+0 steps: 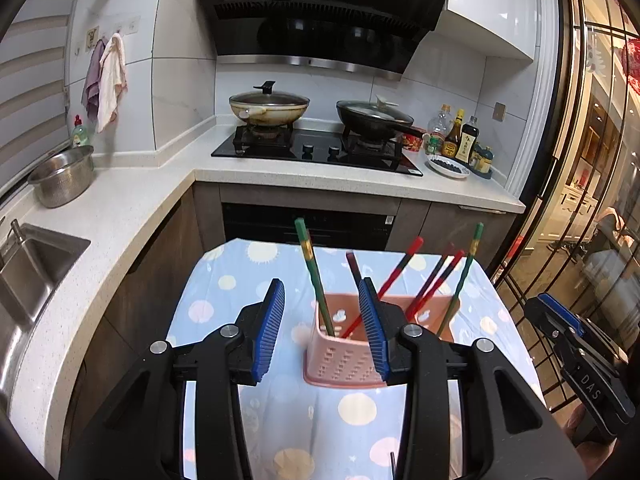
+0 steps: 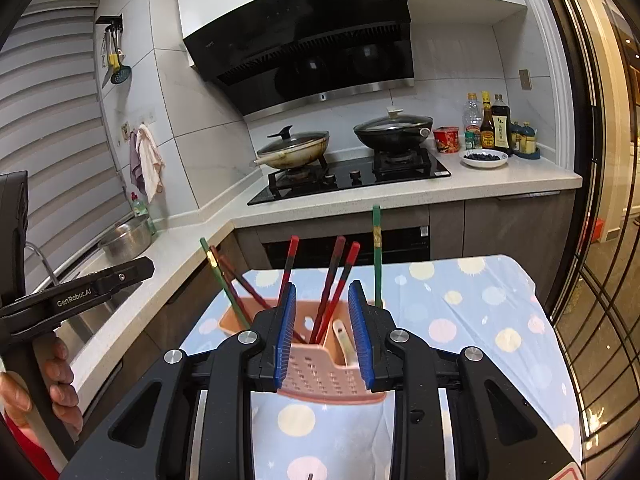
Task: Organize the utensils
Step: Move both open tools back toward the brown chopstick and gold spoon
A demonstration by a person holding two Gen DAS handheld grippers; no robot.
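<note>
Both hand-held grippers, left (image 1: 324,328) and right (image 2: 322,334), jaws apart, empty, before pink utensil holder (image 2: 320,368) mid-tablecloth (image 2: 460,320).

Home kitchen, gas hob (image 1: 316,148) with lidded woks (image 1: 269,106), range hood (image 1: 320,12), sink (image 1: 36,264), condiment bottles (image 2: 494,126)

The utensil basket (image 2: 320,376) is matt pink plastic with perforated walls. It stands on soft, creased cloth (image 2: 460,320) printed with pale dots. The chopsticks (image 2: 334,284) look smoothly lacquered. Ribbed blue pads (image 1: 276,320) line matt black plastic fingers. The speckled worktop (image 1: 120,216) is smooth; the colander (image 1: 64,176) is dull brushed metal.
</note>
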